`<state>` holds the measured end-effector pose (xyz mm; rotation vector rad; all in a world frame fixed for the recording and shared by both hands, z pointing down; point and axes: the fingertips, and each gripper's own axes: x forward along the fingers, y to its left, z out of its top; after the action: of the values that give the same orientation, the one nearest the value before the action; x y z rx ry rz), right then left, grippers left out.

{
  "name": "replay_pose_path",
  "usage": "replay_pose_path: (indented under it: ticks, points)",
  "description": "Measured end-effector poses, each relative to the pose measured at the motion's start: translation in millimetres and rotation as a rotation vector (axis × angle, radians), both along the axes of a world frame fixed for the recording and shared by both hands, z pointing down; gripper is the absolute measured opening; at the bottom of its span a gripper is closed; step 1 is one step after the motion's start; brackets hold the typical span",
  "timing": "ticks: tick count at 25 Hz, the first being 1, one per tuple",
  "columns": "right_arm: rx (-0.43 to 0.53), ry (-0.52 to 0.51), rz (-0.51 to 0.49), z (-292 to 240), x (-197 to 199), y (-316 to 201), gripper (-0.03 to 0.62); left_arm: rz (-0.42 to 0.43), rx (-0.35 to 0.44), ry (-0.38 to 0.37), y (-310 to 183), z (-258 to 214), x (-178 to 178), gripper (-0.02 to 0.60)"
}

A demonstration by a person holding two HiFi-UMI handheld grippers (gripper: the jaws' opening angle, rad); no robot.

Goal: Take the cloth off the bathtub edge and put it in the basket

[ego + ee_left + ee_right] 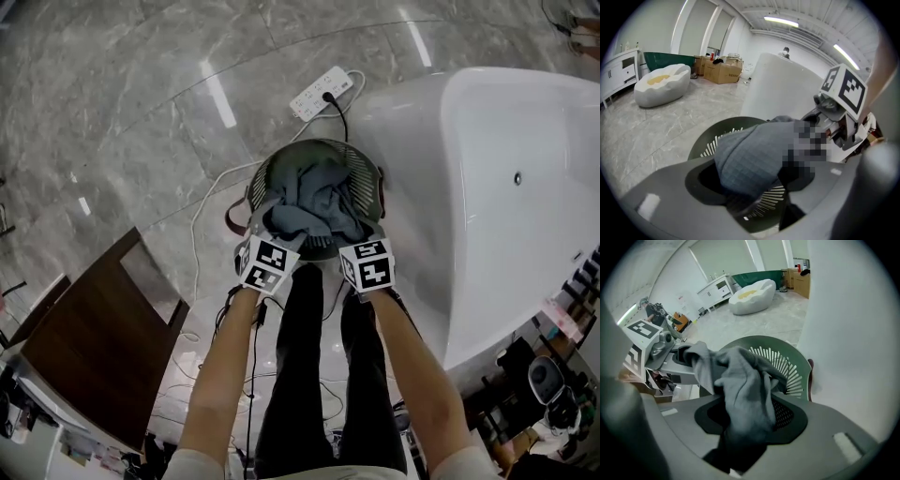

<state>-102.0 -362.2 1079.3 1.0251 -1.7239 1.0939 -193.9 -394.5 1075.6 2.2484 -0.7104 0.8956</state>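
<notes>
A grey cloth (314, 202) is bunched over the dark green slatted basket (319, 142), which stands on the floor beside the white bathtub (487, 187). Both grippers hover at the basket's near rim, side by side. In the left gripper view the cloth (750, 159) bulges above the left gripper (773, 206), whose jaws stand apart with basket (712, 140) slats showing through the gap. In the right gripper view a fold of the cloth (745, 385) hangs down between the jaws of the right gripper (740, 446), pinched there above the basket (783, 357).
A white power strip (323, 92) and loose cables lie on the marble floor behind and left of the basket. A dark wooden table (103, 337) stands at the left. The person's legs are directly below the grippers. Clutter sits at the lower right.
</notes>
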Motion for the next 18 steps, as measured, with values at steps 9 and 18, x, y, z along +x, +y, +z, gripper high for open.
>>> replay_pose_path:
  ticks: [9, 18]
  points:
    - [0.018, -0.025, 0.001, -40, 5, 4, 0.164, -0.001, -0.048, 0.019, 24, -29, 15, 0.344]
    - [0.077, -0.094, -0.056, -106, -1, 22, 0.164, -0.136, -0.050, 0.026, 53, -89, 13, 0.344]
